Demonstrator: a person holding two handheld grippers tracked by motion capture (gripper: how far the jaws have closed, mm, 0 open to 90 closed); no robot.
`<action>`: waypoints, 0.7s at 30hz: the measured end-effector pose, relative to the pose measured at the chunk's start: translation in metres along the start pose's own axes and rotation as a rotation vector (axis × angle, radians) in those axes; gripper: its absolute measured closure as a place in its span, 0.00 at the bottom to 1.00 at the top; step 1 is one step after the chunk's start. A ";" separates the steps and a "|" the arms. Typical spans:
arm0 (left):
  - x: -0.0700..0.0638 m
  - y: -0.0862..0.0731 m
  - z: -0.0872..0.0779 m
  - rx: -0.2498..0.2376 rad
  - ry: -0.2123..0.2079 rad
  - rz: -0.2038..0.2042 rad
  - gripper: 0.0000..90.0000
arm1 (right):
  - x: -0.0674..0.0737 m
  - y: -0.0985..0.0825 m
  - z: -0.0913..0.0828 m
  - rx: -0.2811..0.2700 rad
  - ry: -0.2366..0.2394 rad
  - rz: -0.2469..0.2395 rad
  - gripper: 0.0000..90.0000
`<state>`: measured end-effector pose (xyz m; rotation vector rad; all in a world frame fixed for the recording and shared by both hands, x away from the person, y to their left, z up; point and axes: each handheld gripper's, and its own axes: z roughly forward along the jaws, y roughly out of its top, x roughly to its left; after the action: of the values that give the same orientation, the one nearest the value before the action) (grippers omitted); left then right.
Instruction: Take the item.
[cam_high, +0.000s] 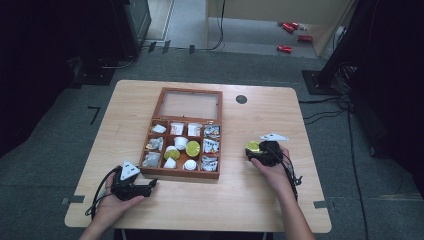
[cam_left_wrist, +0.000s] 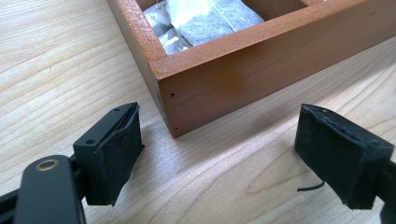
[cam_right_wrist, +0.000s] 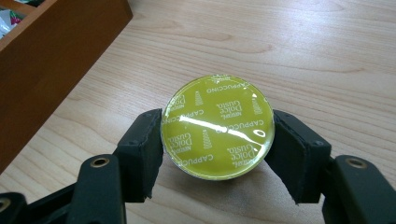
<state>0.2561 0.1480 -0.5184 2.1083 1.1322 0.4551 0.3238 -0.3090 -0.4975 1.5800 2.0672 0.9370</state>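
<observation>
Right gripper view: the right tool (cam_right_wrist: 217, 140) is clamping a yellow-green coffee capsule (cam_right_wrist: 217, 127) between its pads, foil lid up, over the counter (cam_right_wrist: 303, 51). Farther left, the left tool (cam_left_wrist: 219, 154), jaws spread wide, is holding nothing just beside the wooden box's (cam_left_wrist: 243, 65) near corner.

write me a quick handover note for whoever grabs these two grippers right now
Right gripper: shut on the yellow-lidded coffee capsule, jaws pressing its two sides, held just above the table to the right of the wooden box.
Left gripper: open and holding nothing, jaws straddling the box's near-left corner, by the tea bags in that corner compartment.
Done, judging by the layout: one capsule is out of the box; other capsules sit in the middle compartments.
Left: probably set this capsule down on the table, or return it to a compartment; I cannot tell which.
</observation>
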 end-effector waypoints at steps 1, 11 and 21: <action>0.000 0.000 0.000 0.000 0.000 0.000 0.17 | 0.000 0.000 0.000 -0.002 0.003 0.005 0.43; 0.000 0.000 0.000 0.001 0.003 0.004 0.17 | -0.003 0.000 0.000 0.002 0.012 0.020 0.43; 0.000 0.000 0.000 0.000 0.002 0.001 0.17 | -0.004 0.001 -0.002 0.005 0.042 0.023 0.37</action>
<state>0.2560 0.1478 -0.5185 2.1095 1.1320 0.4576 0.3247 -0.3133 -0.4957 1.6036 2.0849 0.9813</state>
